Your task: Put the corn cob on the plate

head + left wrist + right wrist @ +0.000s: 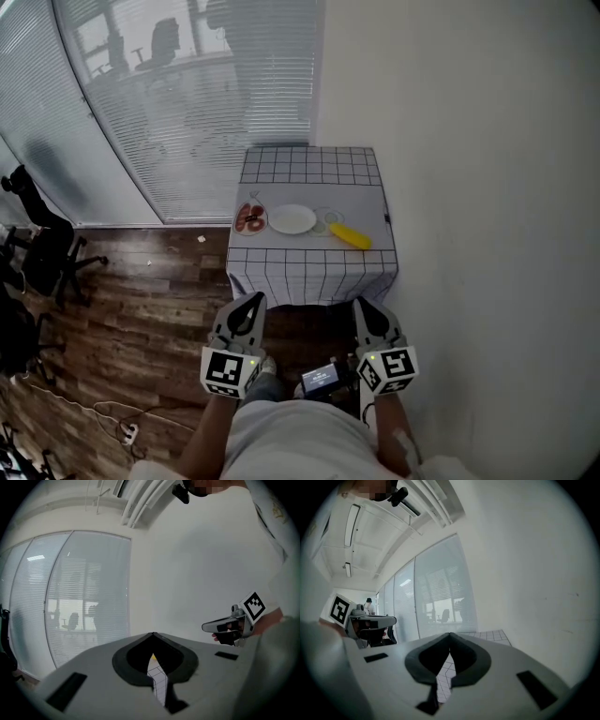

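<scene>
A dark wooden floor is filling the lower left of the head view. Slatted blinds behind glass are running across the upper left, and a plain white wall is taking up the right side. Against that wall, in the middle of the frame, a small table is standing under a white cloth with a black grid. Black office chairs are sitting at the left edge.

The white plate is resting near the table's front edge. The corn cob is lying on the cloth to the lower right of the plate, apart from it and slanting down toward the right. Between the two a small clear round thing is sitting, and I cannot make out what it is. Just left of the plate, a small dish is carrying something red.

I am holding my left gripper and my right gripper side by side at the bottom centre, below the table's front. Both are pointing up the frame toward the table and are well apart from the corn cob. Each gripper view is showing its jaws pressed together with nothing caught between them. In the left gripper view, a sliver of yellow corn and checked cloth is showing through the hollow behind the closed tips. In the right gripper view, only the checked cloth is showing there.
</scene>
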`<action>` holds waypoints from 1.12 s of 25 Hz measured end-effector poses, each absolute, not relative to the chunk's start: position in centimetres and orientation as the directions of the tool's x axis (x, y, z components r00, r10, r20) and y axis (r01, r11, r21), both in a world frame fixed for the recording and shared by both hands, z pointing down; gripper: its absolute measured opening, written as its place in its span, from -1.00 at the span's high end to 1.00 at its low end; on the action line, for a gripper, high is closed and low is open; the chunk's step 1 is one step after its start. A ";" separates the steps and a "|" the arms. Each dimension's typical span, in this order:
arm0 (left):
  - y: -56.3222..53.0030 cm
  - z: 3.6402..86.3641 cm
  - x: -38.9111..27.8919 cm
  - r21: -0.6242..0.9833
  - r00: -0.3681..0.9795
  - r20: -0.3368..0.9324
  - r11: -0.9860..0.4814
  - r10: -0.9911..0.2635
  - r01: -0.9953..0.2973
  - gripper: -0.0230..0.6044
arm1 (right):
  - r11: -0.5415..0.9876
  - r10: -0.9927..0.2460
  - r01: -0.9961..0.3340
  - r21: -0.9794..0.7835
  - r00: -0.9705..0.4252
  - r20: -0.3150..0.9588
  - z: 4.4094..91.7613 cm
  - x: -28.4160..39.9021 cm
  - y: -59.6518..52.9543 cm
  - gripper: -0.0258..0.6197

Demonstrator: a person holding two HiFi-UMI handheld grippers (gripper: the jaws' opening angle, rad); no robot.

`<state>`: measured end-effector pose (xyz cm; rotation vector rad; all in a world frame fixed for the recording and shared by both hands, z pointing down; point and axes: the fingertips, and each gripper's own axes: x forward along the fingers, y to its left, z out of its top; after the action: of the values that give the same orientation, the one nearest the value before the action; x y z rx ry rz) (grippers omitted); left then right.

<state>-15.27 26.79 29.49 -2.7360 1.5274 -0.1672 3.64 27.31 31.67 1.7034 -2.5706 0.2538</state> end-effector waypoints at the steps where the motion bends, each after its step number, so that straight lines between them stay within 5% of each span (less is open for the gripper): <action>1: 26.4 29.4 -15.1 -0.052 0.519 0.090 -0.524 -0.850 -0.850 0.90 | 0.376 -0.913 -0.919 -0.117 -0.389 0.126 31.6 3.8 27.0 0.90; 28: 4.0 30.7 -15.1 0.008 0.569 0.082 -0.571 -0.818 -0.821 0.90 | 0.306 -0.928 -0.952 -0.025 -0.304 0.216 34.4 4.0 7.7 0.90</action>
<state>-15.08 4.03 30.70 -2.8224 1.4747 -0.1099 3.99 7.70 34.42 1.7480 -2.4045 0.2215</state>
